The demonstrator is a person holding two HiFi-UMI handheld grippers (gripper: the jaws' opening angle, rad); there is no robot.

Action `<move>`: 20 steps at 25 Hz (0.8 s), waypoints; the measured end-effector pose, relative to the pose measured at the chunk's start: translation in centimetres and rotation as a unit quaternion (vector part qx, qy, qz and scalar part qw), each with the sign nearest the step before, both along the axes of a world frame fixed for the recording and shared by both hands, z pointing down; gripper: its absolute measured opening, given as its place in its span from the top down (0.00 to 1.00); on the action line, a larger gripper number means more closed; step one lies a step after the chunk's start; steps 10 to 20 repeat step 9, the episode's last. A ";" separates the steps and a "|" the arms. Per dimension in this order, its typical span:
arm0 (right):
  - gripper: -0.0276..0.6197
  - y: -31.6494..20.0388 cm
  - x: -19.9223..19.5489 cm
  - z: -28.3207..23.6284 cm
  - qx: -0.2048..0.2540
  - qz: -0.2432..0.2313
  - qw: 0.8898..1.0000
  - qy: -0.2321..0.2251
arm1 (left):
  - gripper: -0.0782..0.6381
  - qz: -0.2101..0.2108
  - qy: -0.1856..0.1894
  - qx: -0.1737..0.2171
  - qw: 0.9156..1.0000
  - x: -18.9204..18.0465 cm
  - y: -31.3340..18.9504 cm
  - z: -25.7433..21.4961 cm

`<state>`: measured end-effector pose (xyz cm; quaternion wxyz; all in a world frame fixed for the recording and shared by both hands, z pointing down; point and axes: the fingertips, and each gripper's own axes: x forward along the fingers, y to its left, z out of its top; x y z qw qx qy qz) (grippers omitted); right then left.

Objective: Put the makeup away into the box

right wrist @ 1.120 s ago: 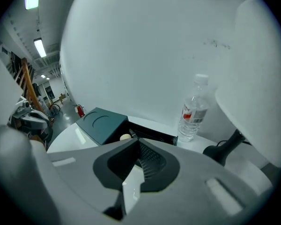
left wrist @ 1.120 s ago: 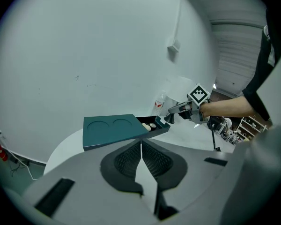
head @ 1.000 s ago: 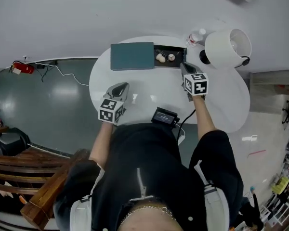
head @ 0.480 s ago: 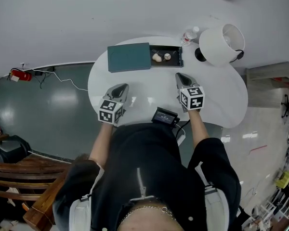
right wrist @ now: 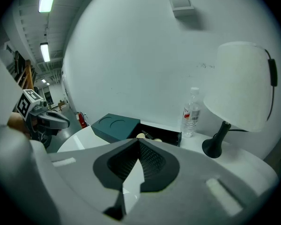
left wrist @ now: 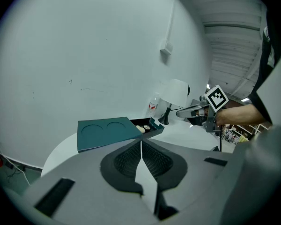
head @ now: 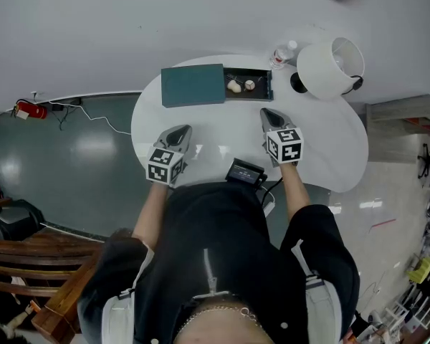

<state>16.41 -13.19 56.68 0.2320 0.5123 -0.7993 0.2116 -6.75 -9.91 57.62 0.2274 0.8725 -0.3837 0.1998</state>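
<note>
The teal box lies at the far side of the round white table, its lid slid to the left. Its dark open tray holds a beige sponge and a small round makeup item. My right gripper hovers just in front of the tray, shut and empty. Over the near left of the table my left gripper is also shut with nothing in it. The right gripper view shows the box and tray beyond the closed jaws. The left gripper view shows closed jaws facing the box.
A white lamp and a water bottle stand at the table's far right, close to the tray. A black device with a cable sits at the near edge. A wooden chair stands on the floor to the left.
My right gripper has drawn back from the open tray toward me and now holds still. The left gripper has stayed where it was.
</note>
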 end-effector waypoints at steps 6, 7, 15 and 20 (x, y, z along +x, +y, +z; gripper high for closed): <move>0.95 -0.4 -0.3 0.2 -0.004 -0.010 1.000 0.010 | 0.87 -0.004 0.001 0.001 1.000 0.0 -0.2 -0.5; 0.95 -0.4 -0.4 0.3 -0.005 -0.012 1.000 0.012 | 0.87 -0.005 0.001 0.001 1.000 0.0 -0.2 -0.5; 0.95 -0.6 -0.5 0.4 -0.007 -0.015 1.000 0.014 | 0.87 -0.004 0.001 -0.001 1.000 0.0 -0.2 -0.3; 0.95 -0.6 -0.5 0.4 -0.007 -0.015 1.000 0.014 | 0.87 -0.004 0.001 -0.001 1.000 0.0 -0.2 -0.3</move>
